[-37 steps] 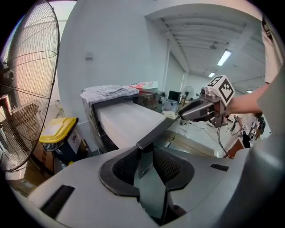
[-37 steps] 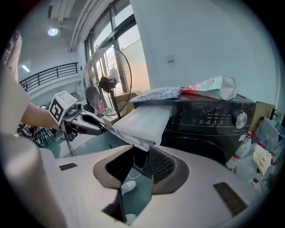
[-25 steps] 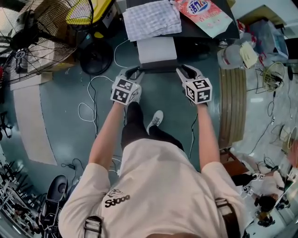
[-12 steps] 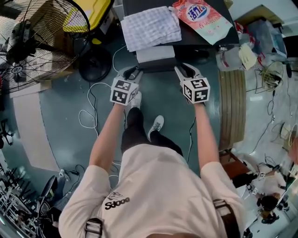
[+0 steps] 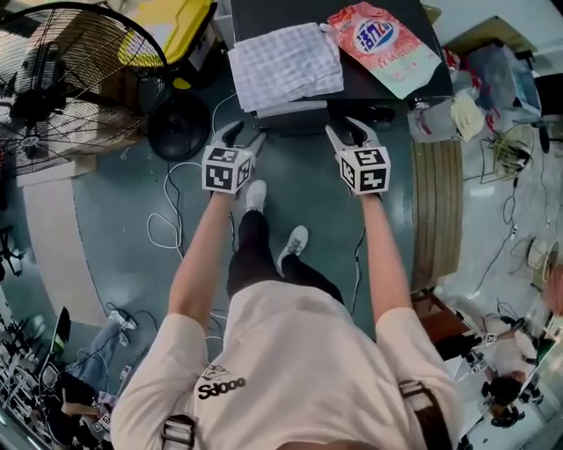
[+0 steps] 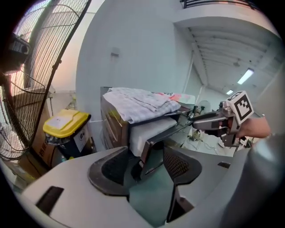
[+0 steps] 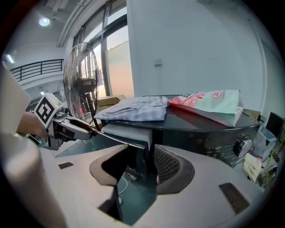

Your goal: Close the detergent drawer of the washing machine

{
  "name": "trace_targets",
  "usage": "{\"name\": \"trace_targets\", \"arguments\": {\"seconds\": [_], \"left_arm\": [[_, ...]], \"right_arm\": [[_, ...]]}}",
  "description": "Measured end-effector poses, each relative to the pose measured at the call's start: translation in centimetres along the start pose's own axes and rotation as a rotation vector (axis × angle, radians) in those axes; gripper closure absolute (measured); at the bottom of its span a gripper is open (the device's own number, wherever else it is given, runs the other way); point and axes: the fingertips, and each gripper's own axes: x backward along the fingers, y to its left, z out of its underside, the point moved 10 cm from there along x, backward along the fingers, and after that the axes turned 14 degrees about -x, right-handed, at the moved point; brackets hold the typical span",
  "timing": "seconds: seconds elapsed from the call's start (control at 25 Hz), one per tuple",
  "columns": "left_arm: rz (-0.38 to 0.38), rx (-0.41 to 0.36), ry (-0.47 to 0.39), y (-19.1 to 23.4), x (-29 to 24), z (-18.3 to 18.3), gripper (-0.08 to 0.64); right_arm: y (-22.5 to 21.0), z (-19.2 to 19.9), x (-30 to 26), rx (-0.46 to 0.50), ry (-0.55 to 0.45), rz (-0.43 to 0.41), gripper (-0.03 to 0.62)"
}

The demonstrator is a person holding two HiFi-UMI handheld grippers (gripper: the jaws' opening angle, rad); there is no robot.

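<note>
The washing machine [image 5: 264, 10] carried a checked cloth [image 5: 286, 53] and a detergent bag [image 5: 383, 44] on its dark top. The detergent drawer [image 5: 290, 109] protruded slightly from the front, almost closed. The left claw [image 5: 246, 132] and right claw [image 5: 345, 127] had just been opening. Each stood apart, with 1 front corner of the drawer between its pads, unclamped.

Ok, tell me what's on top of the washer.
A folded checked cloth and a detergent bag lie on the dark top of the washer. Whatever is beneath them is covered.
</note>
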Motion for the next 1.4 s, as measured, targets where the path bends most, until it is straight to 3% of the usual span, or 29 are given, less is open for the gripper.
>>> {"name": "trace_targets", "arguments": {"seconds": [0.28,0.52,0.72,0.92,1.4], "left_arm": [[0.016,0.048,-0.040,0.9,-0.8,-0.1,0.307],[0.027,0.040,-0.046,0.9,-0.5,0.0,0.305],[-0.027,0.070,-0.035,2.1,-1.5,-0.9,0.330],[0.005,0.038,-0.012,3.7,-3.0,-1.5,0.320],[-0.005,0.052,-0.081,3.3,-2.5,-1.0,0.307]], "right_arm": [[-0.5,-0.8,-0.8,-0.036,-0.013,0.018,0.391],[-0.7,-0.4,-0.5,-0.080,-0.028,0.000,0.376],[-0.7,-1.6,-2.2,-0.121,-0.052,0.038,0.376],[-0.9,-2.1,-3.7,-0.133,-0.070,0.074,0.376],[-0.2,-1.8,-3.1,-0.138,-0.093,0.131,0.370]]}}
